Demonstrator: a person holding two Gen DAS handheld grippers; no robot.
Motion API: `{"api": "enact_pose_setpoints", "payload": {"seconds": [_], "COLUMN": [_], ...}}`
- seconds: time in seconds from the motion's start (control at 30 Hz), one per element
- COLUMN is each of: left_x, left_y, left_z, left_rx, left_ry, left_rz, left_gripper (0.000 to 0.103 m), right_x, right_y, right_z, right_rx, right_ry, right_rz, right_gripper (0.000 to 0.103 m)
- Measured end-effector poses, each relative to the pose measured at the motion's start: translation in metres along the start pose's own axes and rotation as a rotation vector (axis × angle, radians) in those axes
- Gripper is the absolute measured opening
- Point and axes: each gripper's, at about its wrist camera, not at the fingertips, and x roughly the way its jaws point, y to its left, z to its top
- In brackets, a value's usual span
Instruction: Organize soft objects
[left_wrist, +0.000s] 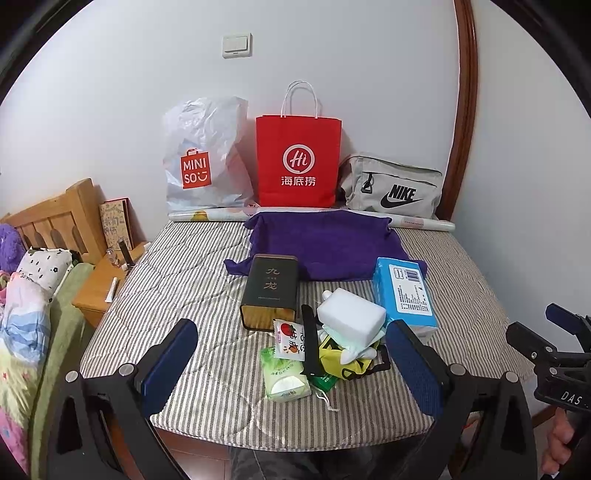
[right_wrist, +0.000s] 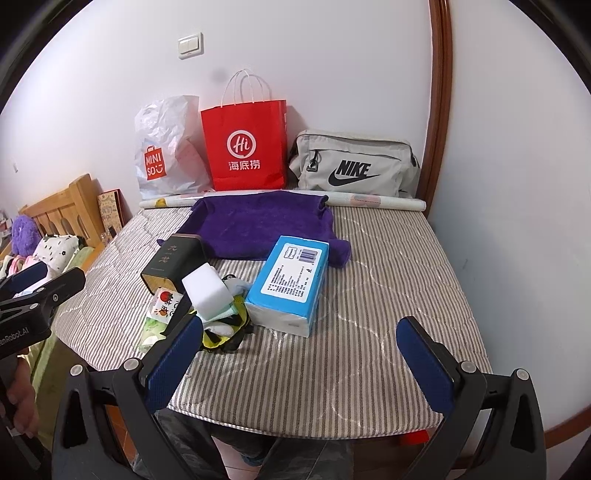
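Start of task, nothing grasped. Left gripper (left_wrist: 291, 369) and right gripper (right_wrist: 299, 365) both spread wide, empty, hovering at near edge of striped quilted mattress (right_wrist: 369, 295). White foam sponge block (left_wrist: 351, 314) tops near-centre pile beside blue plastic tissue pack (left_wrist: 404, 291), near of purple towel (left_wrist: 325, 247). Next, probably: lower left gripper onto sponge, pinch gently.
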Motion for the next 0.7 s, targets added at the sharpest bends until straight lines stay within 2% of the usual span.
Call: {"api": "enact_pose_setpoints", "payload": {"seconds": [0.7], "left_x": [-0.0022], "left_y": [-0.0006], "left_z": [-0.0003], "left_rx": [0.001], "left_ry": [0.002], "left_rz": [0.005], "left_gripper": [0.103], "right_x": [-0.0044], "right_y": [-0.0001], "right_z": [-0.0008], "right_rx": [0.000], "right_ry": [-0.009], "right_rz": [0.001], "right_gripper": [0.103]}}
